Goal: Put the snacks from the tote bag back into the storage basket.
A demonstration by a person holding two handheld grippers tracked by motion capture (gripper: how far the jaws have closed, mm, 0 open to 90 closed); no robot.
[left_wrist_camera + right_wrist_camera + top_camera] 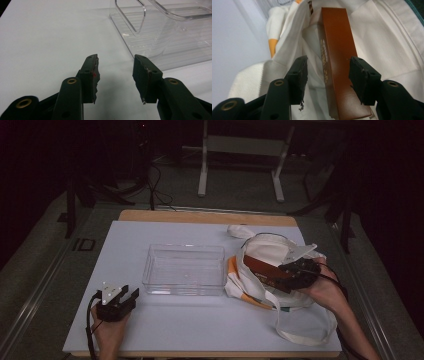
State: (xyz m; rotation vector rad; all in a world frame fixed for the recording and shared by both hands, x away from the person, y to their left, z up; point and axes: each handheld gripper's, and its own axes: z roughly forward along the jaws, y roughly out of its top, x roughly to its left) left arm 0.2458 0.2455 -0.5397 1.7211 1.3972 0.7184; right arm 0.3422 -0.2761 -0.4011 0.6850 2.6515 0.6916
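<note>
**Brown box in the bag's mouth, right tool around it**

The long, glossy brown cardboard box (339,65) lay in the mouth of the white cloth tote bag (272,251), right of the clear plastic rectangular bin (184,268). The right tool (328,75) stood with its jaws spread wide to either side of the box; contact could not be told. The likely step was taking the box out for the bin, so closing on its long sides came next. The left tool (116,73) rested open and empty on the white tabletop (125,245), just beside the bin.
</note>
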